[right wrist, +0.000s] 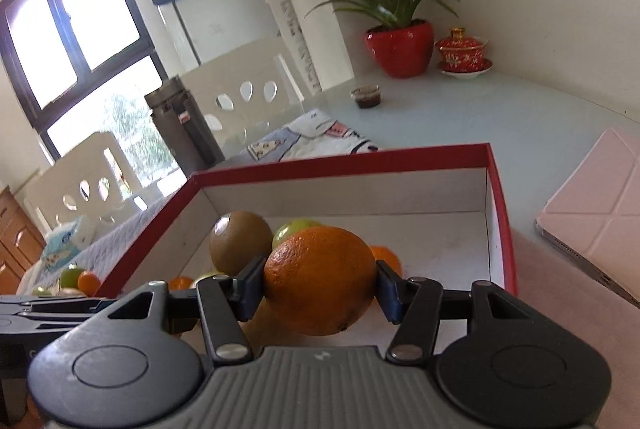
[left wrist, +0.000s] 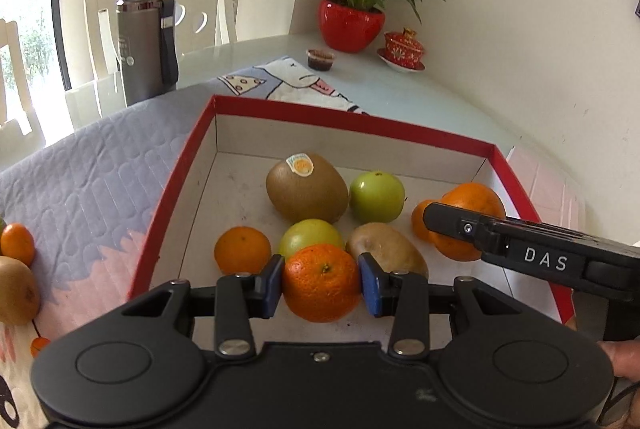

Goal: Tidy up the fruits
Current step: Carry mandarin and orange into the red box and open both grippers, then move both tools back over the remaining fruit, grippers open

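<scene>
Looking along the left gripper, its jaws are pinching a small mandarin over the near part of the red box, hiding part of a green apple and a kiwi behind it. The right gripper's arm is covering part of a big orange.

Looking along the right gripper, its jaws are gripping that big orange above the box, blocking most fruit inside; a kiwi is peeking out.
</scene>
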A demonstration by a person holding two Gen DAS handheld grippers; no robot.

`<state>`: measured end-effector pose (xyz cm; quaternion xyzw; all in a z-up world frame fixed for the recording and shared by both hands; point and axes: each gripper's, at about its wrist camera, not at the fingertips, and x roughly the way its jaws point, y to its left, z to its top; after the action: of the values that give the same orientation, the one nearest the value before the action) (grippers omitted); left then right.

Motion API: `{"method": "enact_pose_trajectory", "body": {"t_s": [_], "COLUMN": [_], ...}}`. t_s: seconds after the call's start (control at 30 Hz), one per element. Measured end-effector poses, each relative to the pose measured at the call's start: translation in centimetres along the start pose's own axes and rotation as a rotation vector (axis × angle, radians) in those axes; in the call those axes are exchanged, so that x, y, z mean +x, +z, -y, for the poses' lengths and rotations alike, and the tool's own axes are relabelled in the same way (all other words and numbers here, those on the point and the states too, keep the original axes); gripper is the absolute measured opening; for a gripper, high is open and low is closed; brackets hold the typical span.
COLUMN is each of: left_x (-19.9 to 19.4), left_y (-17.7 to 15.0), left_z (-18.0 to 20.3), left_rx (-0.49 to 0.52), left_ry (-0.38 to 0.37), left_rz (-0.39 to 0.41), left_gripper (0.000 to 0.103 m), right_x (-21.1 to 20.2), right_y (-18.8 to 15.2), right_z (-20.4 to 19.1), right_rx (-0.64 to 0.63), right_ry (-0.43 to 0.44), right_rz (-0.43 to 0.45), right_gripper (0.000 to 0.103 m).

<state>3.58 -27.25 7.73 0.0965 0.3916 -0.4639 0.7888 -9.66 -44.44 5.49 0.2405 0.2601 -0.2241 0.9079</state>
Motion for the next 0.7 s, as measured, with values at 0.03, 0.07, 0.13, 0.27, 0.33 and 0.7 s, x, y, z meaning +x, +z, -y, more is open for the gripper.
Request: {"method": "enact_pose_trajectory", "body": {"t_s": [0.03,0.07,0.13,0.27,0.33,0.7], "left_x": [0.1,0.3,0.6,0.7,0.6,-0.6], "left_y": [0.0,0.0,0.1,0.0,0.0,0.4], "left_z": [0.0,0.0,-0.2,-0.5,-0.7,-1.6], "left_rx": [0.0,-0.001,-0.011,-0.02,-0.029,-0.057], "left_ry": [-0.001,-0.002,0.005,0.031,0.024,0.043], "left_rz": [-0.005,-0.008,-0.017,-0.017,-0.017,0.014], "left_gripper": [0.048,0.048,0.049,0.049,0.051,0.057], "right_x": [0.1,0.2,0.3,0.2,0.0,-0.1], "right_y": [0.0,0.0,0.0,0.2,0.2,0.4], "right_z": [-0.1,-0.1,0.0,0.0,0.2,-0.4], "right_rx": [-0.003,-0.001,0.009,0.018,0.023,0.016], "right_ry": [0.001,0.005,0.006,-0.002,0.005,0.027], "right_rz": [-0.007,-0.015,-0.026,-0.012,-0.004,0.0], "right_gripper": [0.059,0.059,0.059,0.064,0.064,0.069]}}
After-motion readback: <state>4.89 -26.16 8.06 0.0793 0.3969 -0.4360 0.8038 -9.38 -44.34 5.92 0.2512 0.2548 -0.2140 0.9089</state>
